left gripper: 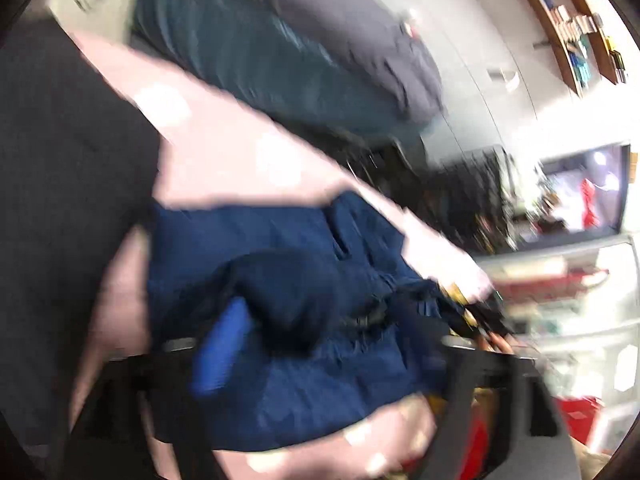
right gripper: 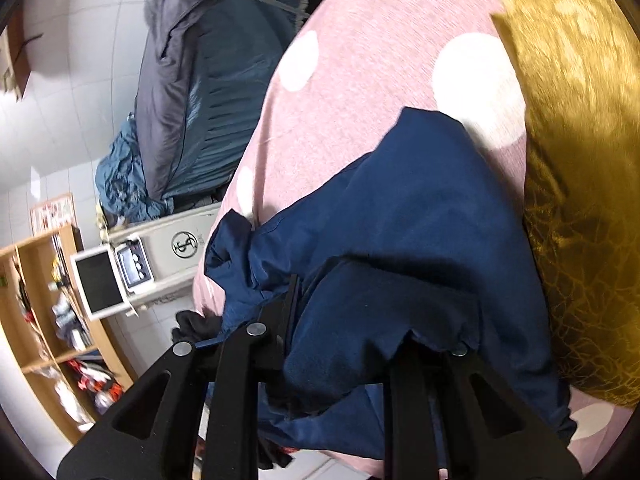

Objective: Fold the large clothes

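Folding this navy garment (right gripper: 420,220) looks about halfway messy right now: it's bunched in a lump on the pink polka-dot bedspread (right gripper: 360,60), just beside the gold pillow (right gripper: 580,160), with a thick fold draped right over the right gripper (right gripper: 360,360).

The fabric hides the right gripper's tips, so I honestly can't tell if it's pinching or just buried. From the linkage the jaws look spread fairly wide with cloth sagging between them, but that's a guess.

The left wrist view is badly blurred. The left gripper (left gripper: 320,340) sits against the same navy pile, one blue finger (left gripper: 224,356) poking out from under a fold. Whether it's clamped on cloth I can't tell either.

Handling-wise, my read is that it's soft, floppy, fairly light woven stuff with some bulk, maybe lined. It'll slump and drag rather than hold a crease, and layers may slide on each other. I'd grab at a hem or seam edge, the gathered one toward the near end of the pile as the right wrist sees it, not the middle of the wad, or you'll just lift a clump.
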### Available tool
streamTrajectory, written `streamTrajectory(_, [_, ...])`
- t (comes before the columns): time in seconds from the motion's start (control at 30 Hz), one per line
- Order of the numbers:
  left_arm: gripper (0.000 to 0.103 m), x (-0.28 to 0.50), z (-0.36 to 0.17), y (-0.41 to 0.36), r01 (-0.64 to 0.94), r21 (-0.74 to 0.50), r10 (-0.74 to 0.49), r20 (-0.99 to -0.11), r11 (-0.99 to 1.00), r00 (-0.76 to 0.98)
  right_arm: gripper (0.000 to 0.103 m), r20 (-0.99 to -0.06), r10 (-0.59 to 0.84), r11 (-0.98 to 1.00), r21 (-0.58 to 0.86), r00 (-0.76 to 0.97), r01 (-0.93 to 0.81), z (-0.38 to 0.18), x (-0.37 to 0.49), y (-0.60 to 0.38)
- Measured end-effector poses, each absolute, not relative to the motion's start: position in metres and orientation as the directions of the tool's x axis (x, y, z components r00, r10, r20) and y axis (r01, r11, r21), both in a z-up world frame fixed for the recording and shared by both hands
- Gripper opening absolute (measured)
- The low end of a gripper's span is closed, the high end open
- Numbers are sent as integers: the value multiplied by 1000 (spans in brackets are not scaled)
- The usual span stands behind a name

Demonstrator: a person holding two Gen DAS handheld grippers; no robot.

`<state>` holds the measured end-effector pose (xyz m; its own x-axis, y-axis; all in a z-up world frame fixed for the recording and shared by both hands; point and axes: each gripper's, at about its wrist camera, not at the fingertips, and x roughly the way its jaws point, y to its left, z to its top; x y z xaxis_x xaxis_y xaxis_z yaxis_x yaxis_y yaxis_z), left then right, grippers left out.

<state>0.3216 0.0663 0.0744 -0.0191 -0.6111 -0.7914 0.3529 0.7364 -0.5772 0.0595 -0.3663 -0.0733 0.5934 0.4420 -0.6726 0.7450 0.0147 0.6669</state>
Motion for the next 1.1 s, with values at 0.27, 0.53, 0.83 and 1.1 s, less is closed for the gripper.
streamTrajectory(0.27, [96, 286, 114, 89, 488, -285, -435, -872, 825, 226, 81, -614, 402, 7, 744, 679, 668, -31, 60, -361])
streamTrajectory(0.53, [96, 198, 81, 64, 597, -173, -384, -890, 783, 245, 81, -867, 82, 603, 436, 491, 668, 65, 58, -298])
streamTrajectory(0.83, [95, 104, 13, -22, 770, 17, -251, -940, 638, 229, 81, -950, 14, 943, 116, 311, 311, 18, 73, -127])
streamTrajectory(1.1, [94, 152, -11, -66, 706, 162, -160, -917, 690, 367, 81, -958, -50, 909, 74, 284, 411, -11, 106, -151])
